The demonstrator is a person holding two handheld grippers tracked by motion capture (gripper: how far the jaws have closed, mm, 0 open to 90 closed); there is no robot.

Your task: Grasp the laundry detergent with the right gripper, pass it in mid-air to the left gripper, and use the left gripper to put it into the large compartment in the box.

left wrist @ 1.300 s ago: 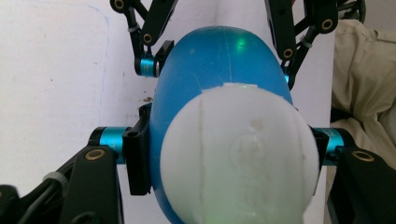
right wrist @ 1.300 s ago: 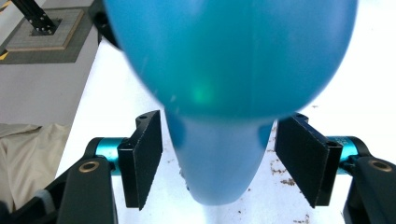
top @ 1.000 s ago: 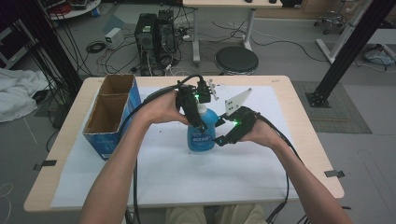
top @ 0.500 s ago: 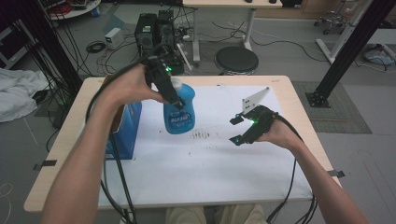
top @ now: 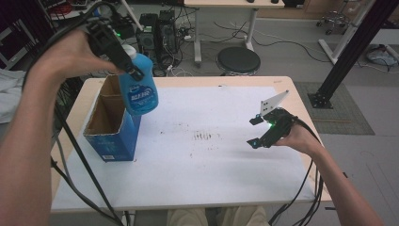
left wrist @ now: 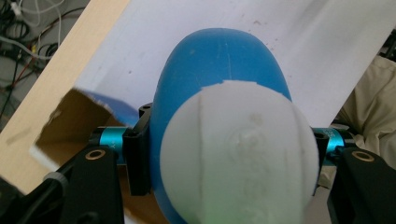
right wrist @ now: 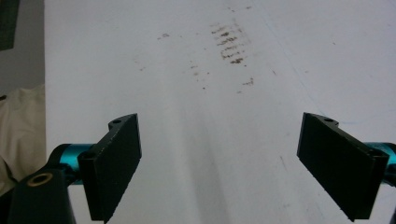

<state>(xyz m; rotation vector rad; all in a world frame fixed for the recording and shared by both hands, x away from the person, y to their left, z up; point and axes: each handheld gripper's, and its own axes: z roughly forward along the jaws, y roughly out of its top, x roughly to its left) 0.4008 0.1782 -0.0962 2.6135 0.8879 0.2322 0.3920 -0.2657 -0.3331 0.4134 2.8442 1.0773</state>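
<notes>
**Bottle lifted over the box, ready to go in**

The left hand-held gripper [top: 123, 59] is clenched on the neck of a blue detergent bottle [top: 139, 87] with a white cap, seen in the upper left of the high view. The bottle hangs in the air, tilted, its base above the near right corner of the open cardboard box [top: 109, 126] that stands at the left of the table [top: 301, 101]. In the left gripper view the jaws press on both sides of the bottle [left wrist: 219, 70] just below the white cap [left wrist: 240, 154], and part of the box's brown inside [left wrist: 70, 121] lies beneath.

The right hand-held gripper [top: 256, 132] rests low at the right of the frame, well apart from the bottle. Its jaws have just been opening and now stand wide with nothing between them; in the right gripper view they frame bare white sheet [right wrist: 219, 140] marked with a few dark smudges.

The step in hand looks like the carry: the bottle has left the table and is being brought to the box. The next move likely calls for shifting it left until its base is squarely over the opening, lowering it past the flaps without catching the rim, and releasing only once it is down inside.
</notes>
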